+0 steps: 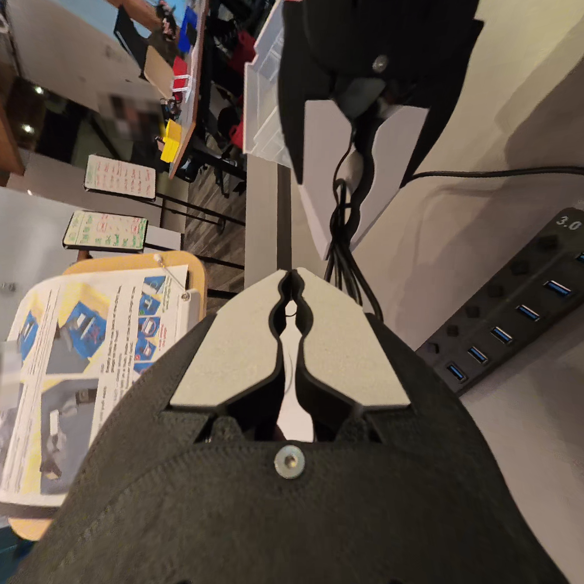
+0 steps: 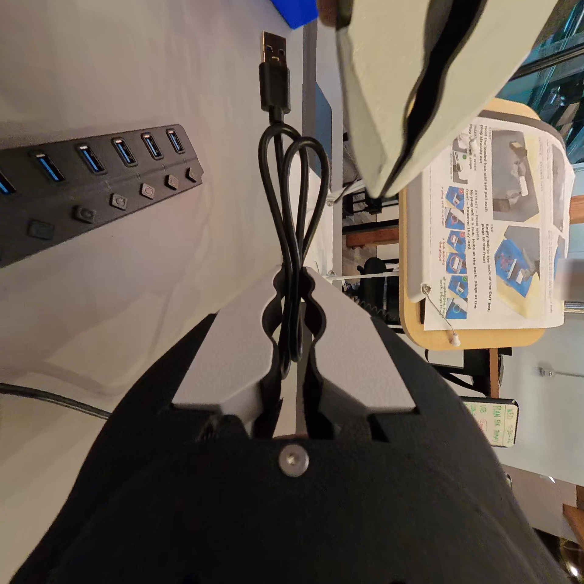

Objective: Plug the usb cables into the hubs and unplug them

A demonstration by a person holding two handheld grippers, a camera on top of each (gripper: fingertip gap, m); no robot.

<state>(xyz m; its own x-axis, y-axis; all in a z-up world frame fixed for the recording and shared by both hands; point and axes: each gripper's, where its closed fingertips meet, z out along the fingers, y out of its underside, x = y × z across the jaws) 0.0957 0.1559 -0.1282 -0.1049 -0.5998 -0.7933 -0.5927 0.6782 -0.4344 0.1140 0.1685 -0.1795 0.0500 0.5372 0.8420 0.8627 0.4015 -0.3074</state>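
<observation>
My right gripper (image 2: 292, 272) is shut on a folded black USB cable (image 2: 294, 205). The cable's plug (image 2: 274, 53) points away from it, free above the white table. A black multi-port USB hub (image 2: 94, 196) with blue ports lies to its left, all visible ports empty. My left gripper (image 1: 292, 275) is shut, and a thin dark tie (image 1: 290, 313) shows in the gap between its pads. In the left wrist view the right gripper (image 1: 343, 243) hangs above with the cable (image 1: 344, 275) trailing from it, and the hub (image 1: 505, 313) lies at the right. The left gripper (image 2: 379, 186) also shows at the upper right of the right wrist view.
The hub's own black lead (image 1: 505, 172) runs across the table. A clear plastic bin (image 1: 265, 104) stands at the table edge. A printed sheet on a clipboard (image 2: 493, 221) rests on a round wooden stand beyond the edge. A blue item (image 2: 297, 12) lies at the far end. Tip to tip, the grippers are about 6 cm apart. The hub (image 1: 505, 313) is about 12 cm from my right fingertips.
</observation>
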